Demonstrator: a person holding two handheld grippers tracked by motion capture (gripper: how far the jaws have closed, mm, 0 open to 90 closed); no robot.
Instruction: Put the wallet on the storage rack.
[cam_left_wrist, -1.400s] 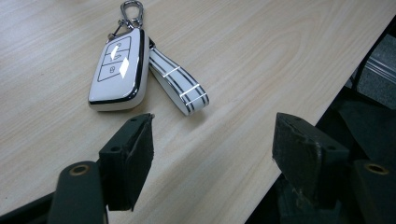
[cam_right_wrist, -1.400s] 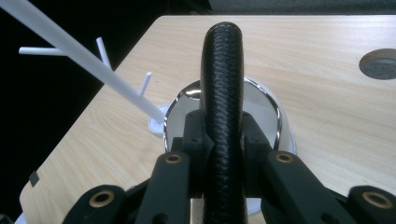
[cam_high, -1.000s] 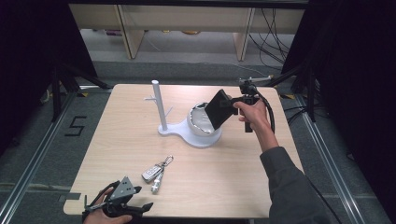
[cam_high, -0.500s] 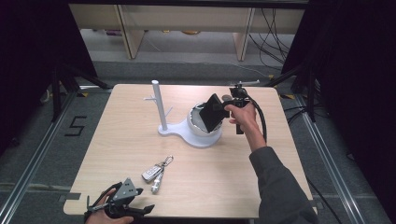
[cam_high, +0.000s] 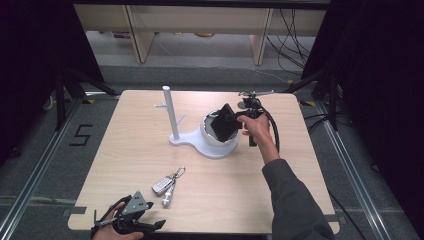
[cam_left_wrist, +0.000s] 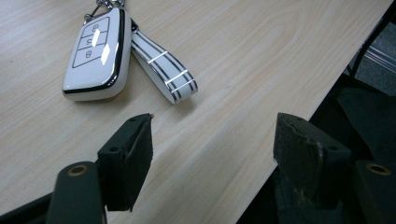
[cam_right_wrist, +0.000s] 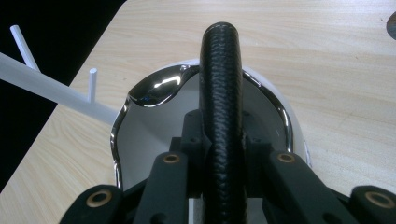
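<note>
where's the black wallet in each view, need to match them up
High view: the black wallet is right of centre, over the white bowl, in the right hand-held gripper.
Left gripper view: the key fob and strap lie on the table; no wallet here.
Right gripper view: edge-on at centre, clamped between the jaws.
Shared landmark: the white bowl beside the white post.

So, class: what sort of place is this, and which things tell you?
Probably a recording lab: a lone wooden table on a railed floor, loose cables behind, and black curtains at the sides.
</note>
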